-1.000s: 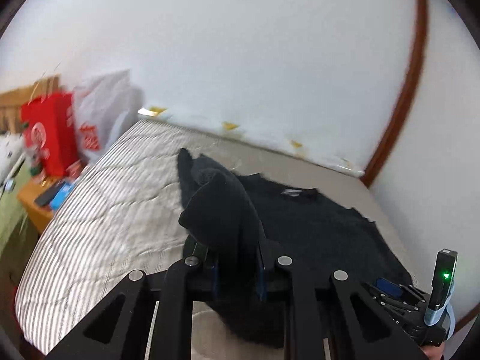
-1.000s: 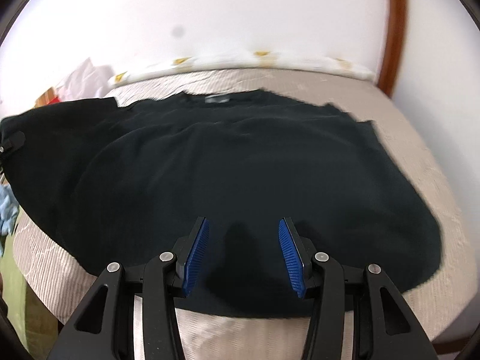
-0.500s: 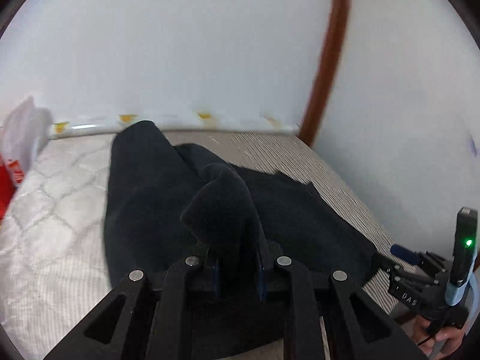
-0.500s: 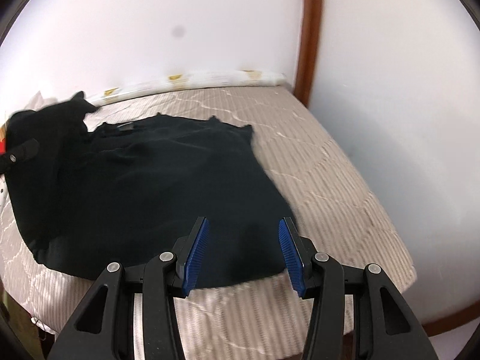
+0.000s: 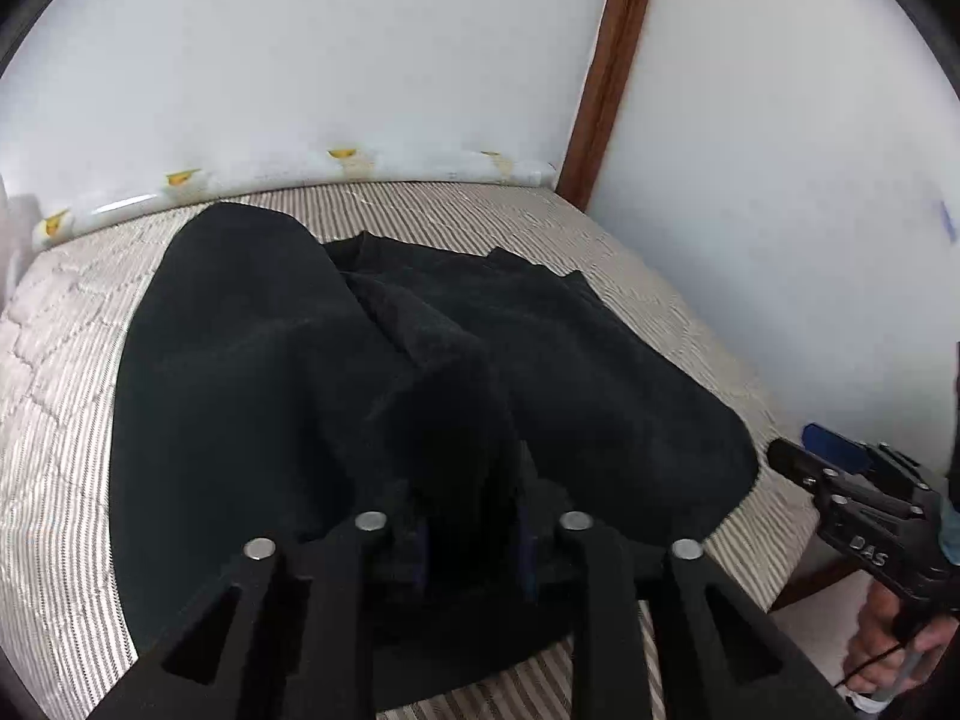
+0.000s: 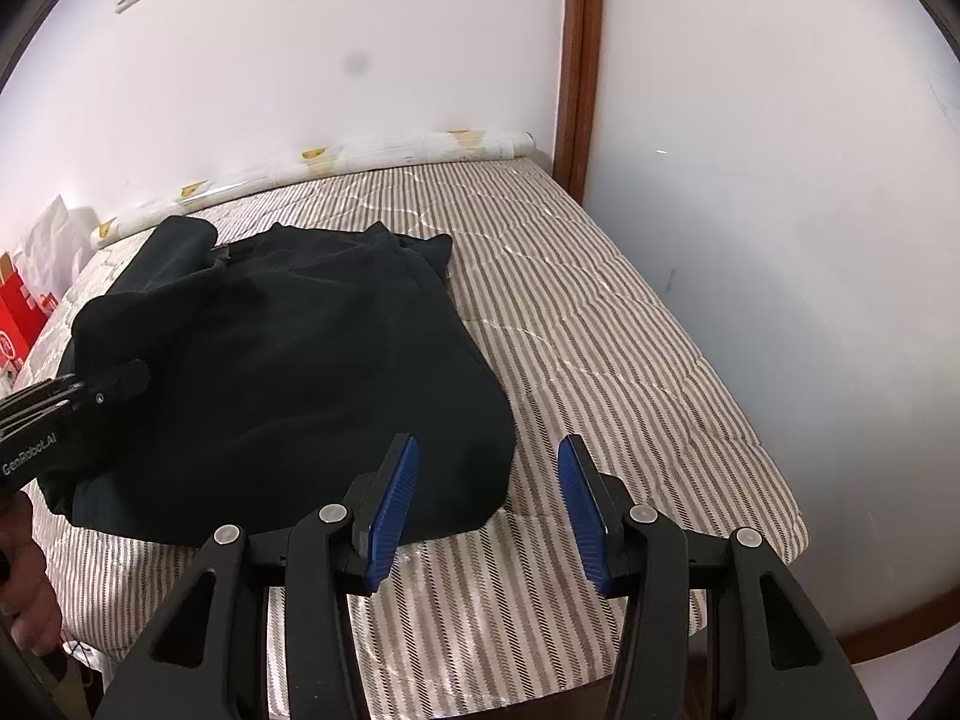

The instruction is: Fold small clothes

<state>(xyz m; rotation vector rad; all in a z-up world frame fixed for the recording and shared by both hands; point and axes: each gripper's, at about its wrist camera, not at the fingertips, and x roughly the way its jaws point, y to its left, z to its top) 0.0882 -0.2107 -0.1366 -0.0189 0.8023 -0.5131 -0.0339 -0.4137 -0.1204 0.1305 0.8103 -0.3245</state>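
A black sweater (image 5: 240,390) lies on the striped mattress (image 5: 48,420), its left part turned over onto the middle. My left gripper (image 5: 471,540) has a bunch of that black cloth between its pads, and its jaws are opening. From the right wrist view the sweater (image 6: 288,372) is a folded heap, with the left gripper (image 6: 120,384) at its left side. My right gripper (image 6: 486,498) stands open over the sweater's near right corner, nothing between its blue pads (image 6: 393,504). It also shows at the right edge of the left wrist view as the right gripper (image 5: 804,450).
White walls meet at a brown wooden post (image 6: 576,60) behind the mattress (image 6: 600,360). A roll of patterned paper (image 6: 360,156) lies along the far edge. A red bag (image 6: 15,324) and white plastic bags stand at the left. A hand (image 5: 888,648) grips the right handle.
The left gripper carried the sweater's left part rightwards and down over the middle. The right gripper swung right off the sweater to its near right corner, still open.
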